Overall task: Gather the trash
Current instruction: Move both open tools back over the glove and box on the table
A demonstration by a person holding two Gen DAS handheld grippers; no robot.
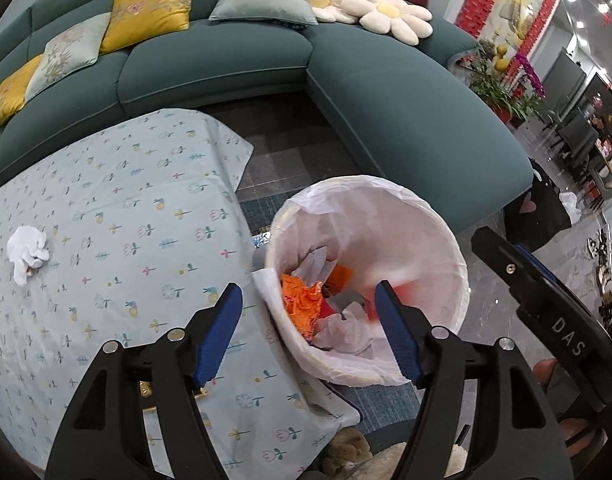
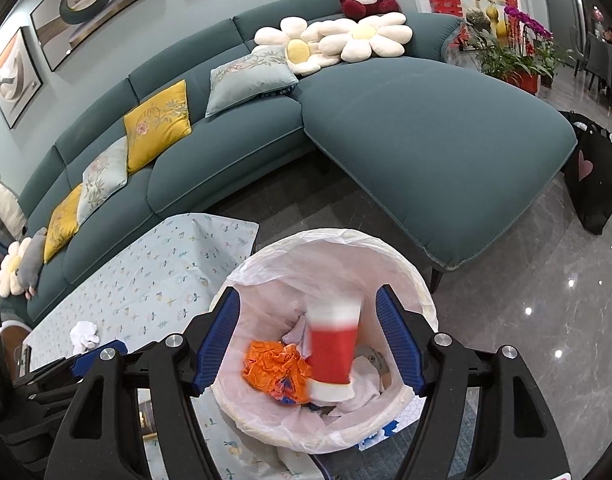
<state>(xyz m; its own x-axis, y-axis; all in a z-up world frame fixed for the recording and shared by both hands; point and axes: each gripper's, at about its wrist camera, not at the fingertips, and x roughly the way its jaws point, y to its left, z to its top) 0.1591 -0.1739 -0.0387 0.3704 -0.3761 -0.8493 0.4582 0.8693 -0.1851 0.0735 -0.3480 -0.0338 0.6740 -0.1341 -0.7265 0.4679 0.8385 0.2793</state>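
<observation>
- right tongs (image 2: 308, 344): fingers spread wide, nothing between the pads; positioned above the trash bin (image 2: 420, 292)
- red cup (image 2: 333, 350): red body, white at top and bottom, motion-blurred; sits in the gap between the right tongs' fingers, touching neither, over the bin opening; cannot tell whether it rests on the trash yet
- left tongs (image 1: 308, 332): fingers apart, empty; pointed at the seam between the table's right edge and the bin (image 1: 426, 216)
- bin: round, white liner folded over the rim; stands on the floor just beside the table's right edge
- bin contents: crumpled orange wrapper (image 2: 276, 368) on the table side, white paper scraps (image 2: 364, 394) around it; the same wrapper (image 1: 302, 304) shows in the left view
- crumpled white tissue (image 1: 26, 254): lies on the table near its left edge, well apart from the bin; also seen in the right view (image 2: 84, 336)
- table: covered by a pale blue floral cloth (image 1: 146, 208)
- teal sofa (image 2: 426, 140) behind the table and bin
</observation>
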